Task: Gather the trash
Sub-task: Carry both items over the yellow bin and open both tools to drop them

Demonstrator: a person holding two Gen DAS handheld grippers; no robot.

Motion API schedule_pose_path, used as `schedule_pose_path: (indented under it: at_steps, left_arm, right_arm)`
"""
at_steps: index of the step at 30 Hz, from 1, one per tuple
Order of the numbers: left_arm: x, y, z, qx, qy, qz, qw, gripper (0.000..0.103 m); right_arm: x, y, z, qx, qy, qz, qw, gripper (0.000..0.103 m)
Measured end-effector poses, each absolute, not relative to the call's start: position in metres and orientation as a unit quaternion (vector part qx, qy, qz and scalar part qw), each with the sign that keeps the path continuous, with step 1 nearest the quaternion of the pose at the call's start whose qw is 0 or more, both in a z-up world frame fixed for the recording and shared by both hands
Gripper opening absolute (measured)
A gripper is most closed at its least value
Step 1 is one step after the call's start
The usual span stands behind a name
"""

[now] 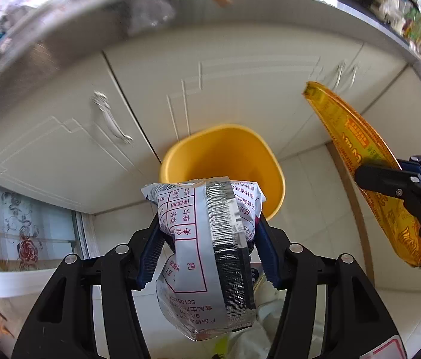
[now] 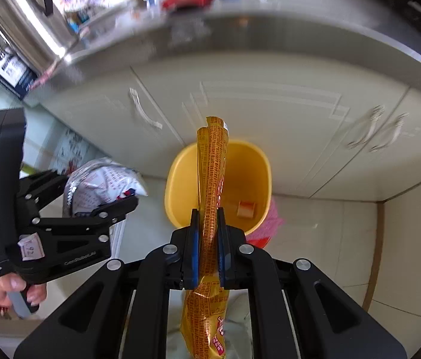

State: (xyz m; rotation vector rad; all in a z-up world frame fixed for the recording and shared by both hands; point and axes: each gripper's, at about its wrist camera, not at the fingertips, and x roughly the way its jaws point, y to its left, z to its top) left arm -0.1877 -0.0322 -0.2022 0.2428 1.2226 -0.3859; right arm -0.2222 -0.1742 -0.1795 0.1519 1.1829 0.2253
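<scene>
My left gripper point(image 1: 207, 233) is shut on a white and silver snack bag point(image 1: 204, 257) with red print, held just in front of a yellow bin point(image 1: 225, 149) on the floor. My right gripper point(image 2: 209, 233) is shut on a yellow-orange wrapper point(image 2: 212, 179), held over the near rim of the same yellow bin point(image 2: 180, 179). The right gripper and its yellow-orange wrapper point(image 1: 360, 149) show at the right of the left wrist view. The left gripper point(image 2: 114, 206) with the white bag point(image 2: 105, 179) shows at the left of the right wrist view. A small orange item point(image 2: 246, 209) lies in the bin.
The bin stands against cream cabinet doors point(image 1: 240, 83) under a grey counter point(image 2: 255, 30) that carries a steel kettle point(image 2: 31, 27), boxes and packets. A pink thing point(image 2: 273, 218) lies beside the bin on the tiled floor point(image 2: 330, 239).
</scene>
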Motion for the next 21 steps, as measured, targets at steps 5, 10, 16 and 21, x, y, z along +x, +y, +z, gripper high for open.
schedule_pose_path:
  at_steps: [5,10,16,21]
  left_arm:
    - [-0.169,-0.036,-0.241,0.133,0.597,-0.186,0.769,0.057]
    - [-0.147,-0.044,-0.277,0.143,0.616,-0.189,0.751,0.057]
    - [-0.129,-0.055,-0.317,0.166,0.629,-0.198,0.734,0.057]
    - [-0.126,-0.061,-0.339,0.167,0.642,-0.197,0.722,0.057]
  right_arm:
    - [-0.2,-0.174,-0.226,0.074,0.597,0.126,0.789,0.011]
    - [-0.175,-0.174,-0.272,0.079,0.627,0.129,0.764,0.011]
    - [-0.146,-0.167,-0.32,0.067,0.654,0.143,0.74,0.011]
    - [-0.128,-0.162,-0.344,0.069,0.666,0.142,0.729,0.011]
